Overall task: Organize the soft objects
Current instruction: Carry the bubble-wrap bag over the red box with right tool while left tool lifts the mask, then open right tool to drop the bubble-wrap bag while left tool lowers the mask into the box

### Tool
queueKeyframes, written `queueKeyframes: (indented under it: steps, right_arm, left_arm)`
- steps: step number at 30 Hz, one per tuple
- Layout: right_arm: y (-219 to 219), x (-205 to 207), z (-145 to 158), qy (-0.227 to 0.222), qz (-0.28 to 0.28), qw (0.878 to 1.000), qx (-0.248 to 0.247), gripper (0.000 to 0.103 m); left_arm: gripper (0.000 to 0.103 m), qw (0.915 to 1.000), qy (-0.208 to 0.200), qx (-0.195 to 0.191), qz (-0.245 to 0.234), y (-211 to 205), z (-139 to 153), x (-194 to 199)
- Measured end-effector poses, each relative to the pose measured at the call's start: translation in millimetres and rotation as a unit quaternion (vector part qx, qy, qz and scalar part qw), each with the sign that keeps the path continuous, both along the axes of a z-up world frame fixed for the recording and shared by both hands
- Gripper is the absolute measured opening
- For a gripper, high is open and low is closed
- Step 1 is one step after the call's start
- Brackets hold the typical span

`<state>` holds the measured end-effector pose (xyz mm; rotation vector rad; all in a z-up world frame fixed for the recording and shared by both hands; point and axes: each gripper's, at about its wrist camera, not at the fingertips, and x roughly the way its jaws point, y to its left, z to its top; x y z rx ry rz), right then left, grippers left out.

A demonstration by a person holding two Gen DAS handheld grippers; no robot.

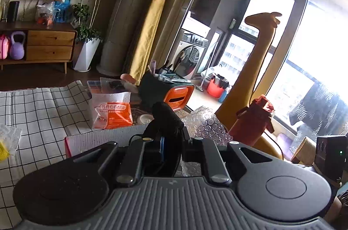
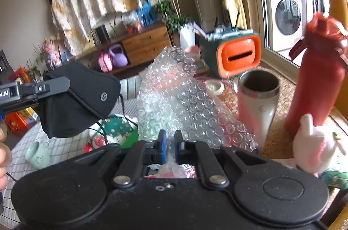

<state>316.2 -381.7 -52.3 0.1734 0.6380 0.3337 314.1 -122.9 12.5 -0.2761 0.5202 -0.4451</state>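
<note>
My left gripper (image 1: 171, 143) is shut on a black cloth face mask (image 1: 168, 119). In the right wrist view the same mask (image 2: 82, 97) hangs in the air at the left, clamped by the left gripper's fingers (image 2: 52, 85). My right gripper (image 2: 170, 140) is shut on a sheet of bubble wrap (image 2: 178, 99), which rises crumpled in front of it. The bubble wrap also shows in the left wrist view (image 1: 206, 125) just right of the mask. A white and pink plush toy (image 2: 315, 147) sits at the right on the woven mat.
A red bottle (image 2: 317, 77), a steel tumbler (image 2: 258, 103) and a green and orange organiser (image 2: 235, 53) stand behind the wrap. An orange and white packet (image 1: 112, 110) and a cardboard box edge (image 1: 97, 138) lie on the checked cloth (image 1: 43, 110). A pale green cup (image 2: 38, 156) lies low left.
</note>
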Motion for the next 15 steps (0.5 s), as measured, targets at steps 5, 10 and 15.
queueKeyframes:
  steps: [5,10,15]
  right_arm:
    - [18,29,-20,0.016,-0.002,1.000,-0.010,0.007]
    - [30,54,-40,0.035,-0.006,0.999,-0.013,0.007]
    - [39,70,-55,0.048,-0.011,0.999,-0.020,0.008]
  left_arm:
    - [0.013,0.9995,0.025,0.015,0.011,3,-25,21]
    - [0.013,0.9983,0.051,0.026,0.010,3,-53,34]
    - [0.013,0.9974,0.061,0.034,-0.020,-12,-67,36]
